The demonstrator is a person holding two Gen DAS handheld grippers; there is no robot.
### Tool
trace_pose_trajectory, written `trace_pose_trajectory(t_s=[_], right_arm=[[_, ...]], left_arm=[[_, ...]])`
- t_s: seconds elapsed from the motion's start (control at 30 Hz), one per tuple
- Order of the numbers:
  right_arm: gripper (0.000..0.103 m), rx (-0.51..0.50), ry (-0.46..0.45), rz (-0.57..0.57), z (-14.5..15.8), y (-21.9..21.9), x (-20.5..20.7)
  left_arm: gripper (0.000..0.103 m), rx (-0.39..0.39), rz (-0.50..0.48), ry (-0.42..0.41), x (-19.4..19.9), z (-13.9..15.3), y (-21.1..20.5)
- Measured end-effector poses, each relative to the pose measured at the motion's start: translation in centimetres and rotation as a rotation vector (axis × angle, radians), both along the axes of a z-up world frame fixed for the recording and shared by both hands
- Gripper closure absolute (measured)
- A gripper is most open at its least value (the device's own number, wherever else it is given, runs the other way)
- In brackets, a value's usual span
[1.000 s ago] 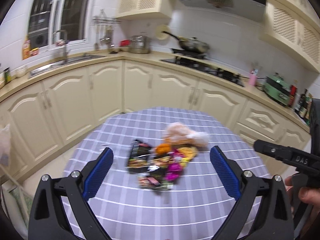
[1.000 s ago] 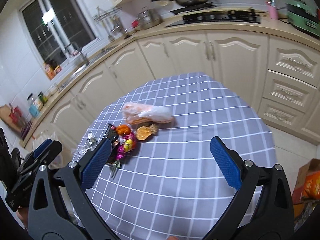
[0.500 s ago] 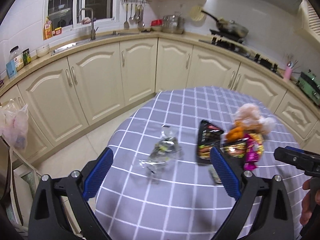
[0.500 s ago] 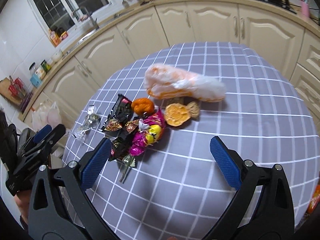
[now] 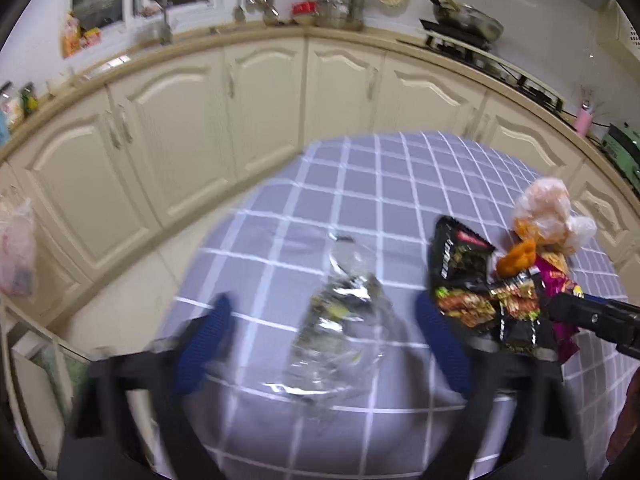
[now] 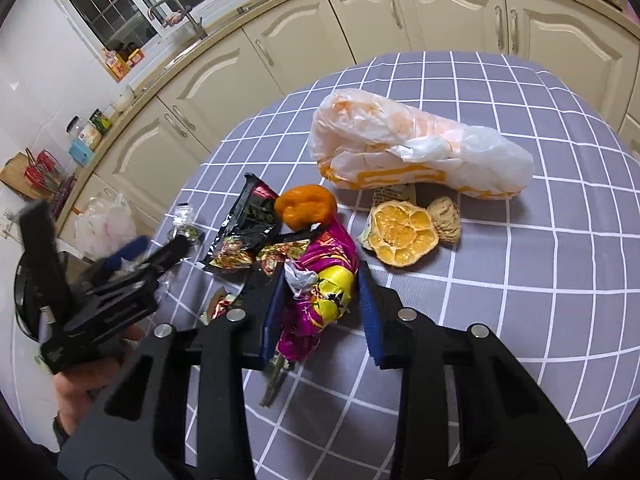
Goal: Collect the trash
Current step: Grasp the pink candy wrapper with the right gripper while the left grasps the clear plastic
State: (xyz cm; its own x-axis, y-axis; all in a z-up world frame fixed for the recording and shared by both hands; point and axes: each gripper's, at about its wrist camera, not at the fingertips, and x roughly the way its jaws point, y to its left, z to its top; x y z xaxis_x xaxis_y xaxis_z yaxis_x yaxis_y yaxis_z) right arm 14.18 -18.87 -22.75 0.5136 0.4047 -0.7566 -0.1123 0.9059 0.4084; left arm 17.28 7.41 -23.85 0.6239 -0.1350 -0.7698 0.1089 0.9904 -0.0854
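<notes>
Trash lies on a round table with a grey checked cloth (image 6: 520,280). My left gripper (image 5: 324,320) is open, its blue fingers either side of a crumpled clear and silver wrapper (image 5: 340,312). My right gripper (image 6: 320,296) is partly closed around a magenta and yellow wrapper (image 6: 324,280), and contact with the pads is unclear. Beside them lie a black snack packet (image 6: 248,216), an orange peel (image 6: 306,206), a squeezed orange half (image 6: 402,232), a brown lump (image 6: 444,220) and a white and orange plastic bag (image 6: 416,152).
Cream kitchen cabinets (image 5: 256,112) curve behind the table, with a sink and window at the left and a hob with a pan (image 5: 468,28) at the right. A plastic bag (image 5: 16,252) hangs at the far left. The table edge is near my left gripper.
Both grippers have dropped closer to the table. The left one now straddles the clear wrapper. The right one has narrowed around the magenta wrapper.
</notes>
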Motion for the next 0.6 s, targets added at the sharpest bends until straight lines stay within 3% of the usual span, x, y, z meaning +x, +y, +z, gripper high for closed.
trace_pose_trajectory(t_s=[0.07,0.37,0.6], right_arm=[[0.069,0.013,-0.003,-0.005,0.2,-0.7,-0.6],[0.069,0.055,-0.029,-0.080,1.5,-5.1,-3.5],[0.069,0.079,-0.069,-0.125,2.6,-7.6,-5.4]], left_arm=[[0.057,0.000,-0.022,-0.001,-0.2,-0.2,-0.4],[0.060,-0.042,-0.035,-0.022,-2.8,0.4,-1.2],[0.060,-0.056,-0.047,-0.074,-5.5,3.4,-2.2]])
